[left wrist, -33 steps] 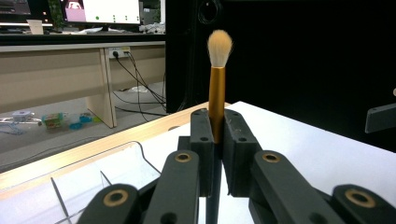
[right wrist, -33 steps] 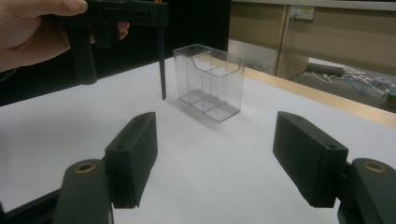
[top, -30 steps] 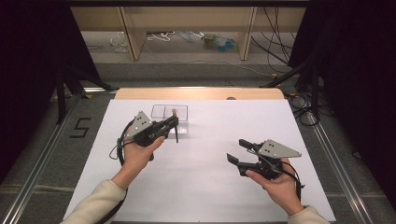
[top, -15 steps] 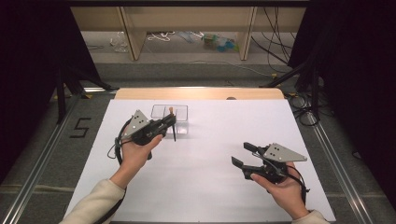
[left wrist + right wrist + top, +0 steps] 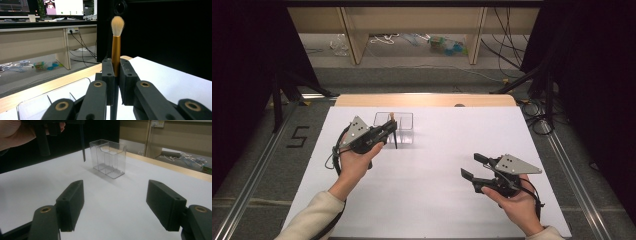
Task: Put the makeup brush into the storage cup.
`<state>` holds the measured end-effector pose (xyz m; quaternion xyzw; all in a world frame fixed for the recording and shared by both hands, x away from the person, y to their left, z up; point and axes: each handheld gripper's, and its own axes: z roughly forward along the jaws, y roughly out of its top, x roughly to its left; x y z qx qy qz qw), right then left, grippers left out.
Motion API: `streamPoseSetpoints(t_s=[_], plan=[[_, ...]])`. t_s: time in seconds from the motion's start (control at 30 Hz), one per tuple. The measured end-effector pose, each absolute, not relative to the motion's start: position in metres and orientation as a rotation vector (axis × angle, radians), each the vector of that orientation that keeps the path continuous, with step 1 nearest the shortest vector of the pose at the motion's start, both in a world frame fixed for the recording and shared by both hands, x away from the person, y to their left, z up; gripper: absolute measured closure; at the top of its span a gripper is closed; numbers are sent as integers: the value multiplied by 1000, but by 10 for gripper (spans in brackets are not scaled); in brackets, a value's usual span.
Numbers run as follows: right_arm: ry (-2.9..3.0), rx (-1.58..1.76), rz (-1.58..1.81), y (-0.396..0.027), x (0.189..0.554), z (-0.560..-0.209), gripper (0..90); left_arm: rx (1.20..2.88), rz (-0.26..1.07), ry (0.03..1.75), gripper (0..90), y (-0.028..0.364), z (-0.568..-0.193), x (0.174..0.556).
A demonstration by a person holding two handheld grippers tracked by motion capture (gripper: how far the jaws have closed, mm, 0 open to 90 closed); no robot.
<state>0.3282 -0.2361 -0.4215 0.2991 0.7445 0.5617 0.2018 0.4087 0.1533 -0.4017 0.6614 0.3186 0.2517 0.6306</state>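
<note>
Brush (image 5: 117,42) stands upright between the jaws of the left gripper (image 5: 388,127), which are clamped tight on its golden ferrule, with the pale bristle tuft pointing up and the dark handle hanging down below the jaws. In the high view the brush (image 5: 393,131) sits just at the near edge of the clear plastic organizer (image 5: 393,121), its handle tip above the white table (image 5: 432,170) and not touching it. The right gripper view shows that handle (image 5: 82,142) coming down just left of the organizer (image 5: 108,158), apart from its wall. The organizer is a see-through box with inner dividers, standing on the white surface near the table's far edge, where a strip of bare wood (image 5: 427,100) shows. The left hand (image 5: 354,162) holds its gripper up off the table, on the near left side of the organizer.

Right gripper (image 5: 472,167) is well apart from the organizer, toward the near right of the table, held in the right hand (image 5: 517,202). Its jaws are spread wide with nothing between them, aimed roughly toward the organizer.
</note>
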Motion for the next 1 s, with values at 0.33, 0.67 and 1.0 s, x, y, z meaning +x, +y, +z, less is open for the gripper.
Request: streamPoseSetpoints(t_s=[0.33, 0.67, 1.0], plan=[[2095, 862, 1572, -236, 327, -422, 314, 1508, 592, 732, 835, 156, -398, 411], [2085, 842, 1570, -237, 328, -422, 313, 1509, 604, 730, 835, 155, -395, 416], [2076, 843, 1578, -237, 329, -423, 313, 1506, 618, 731, 835, 155, -391, 422]])
